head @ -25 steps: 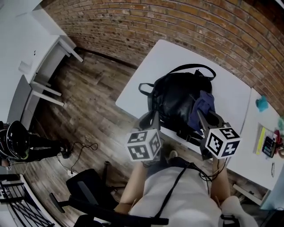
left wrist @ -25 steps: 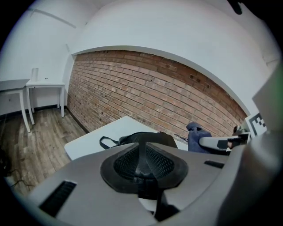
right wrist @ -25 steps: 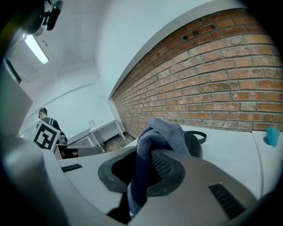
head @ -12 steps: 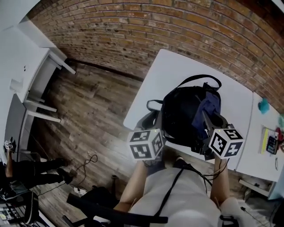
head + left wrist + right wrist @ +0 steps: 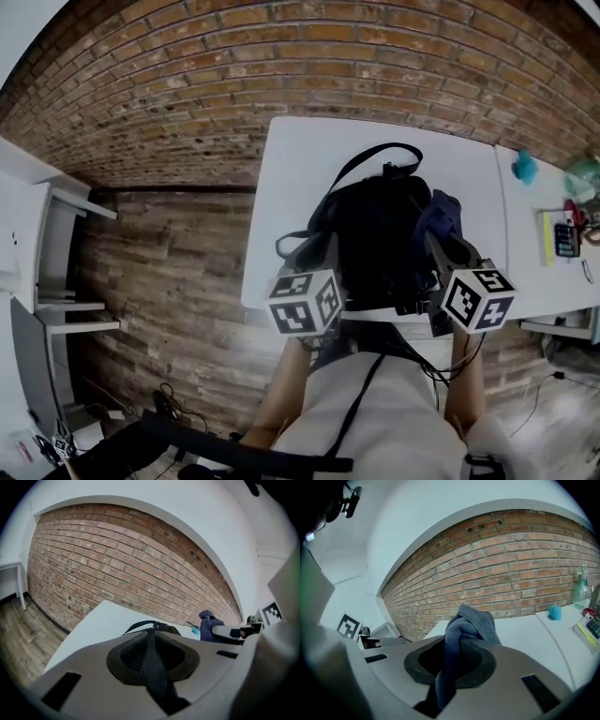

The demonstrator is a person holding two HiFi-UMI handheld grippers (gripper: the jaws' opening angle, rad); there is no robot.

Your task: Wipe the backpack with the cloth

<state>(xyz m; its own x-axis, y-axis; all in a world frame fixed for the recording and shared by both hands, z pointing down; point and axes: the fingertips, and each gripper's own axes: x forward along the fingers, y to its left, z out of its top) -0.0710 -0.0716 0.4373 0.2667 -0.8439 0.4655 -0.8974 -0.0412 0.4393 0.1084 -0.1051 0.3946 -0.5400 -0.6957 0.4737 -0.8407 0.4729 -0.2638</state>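
Note:
A black backpack (image 5: 375,230) lies on the white table (image 5: 300,169), its top loop toward the brick wall. My left gripper (image 5: 317,251) is at its near left side and is shut on a black backpack strap (image 5: 152,660), which runs between the jaws. My right gripper (image 5: 441,246) is at the near right side, shut on a blue cloth (image 5: 439,212). The cloth (image 5: 465,629) bunches up out of the jaws above the backpack's right part. In the left gripper view the backpack's top (image 5: 157,627) shows past the jaws, with the cloth (image 5: 209,622) to its right.
A small teal object (image 5: 525,167) sits at the table's far right. A second white table (image 5: 562,291) to the right carries a calculator (image 5: 567,238) and other small items. White furniture (image 5: 42,253) stands at the left on the wooden floor. The brick wall (image 5: 281,66) runs behind the table.
The head view has swung round to face the brick wall, so table and backpack now sit square and centred. Both grippers keep their holds at the backpack's near side.

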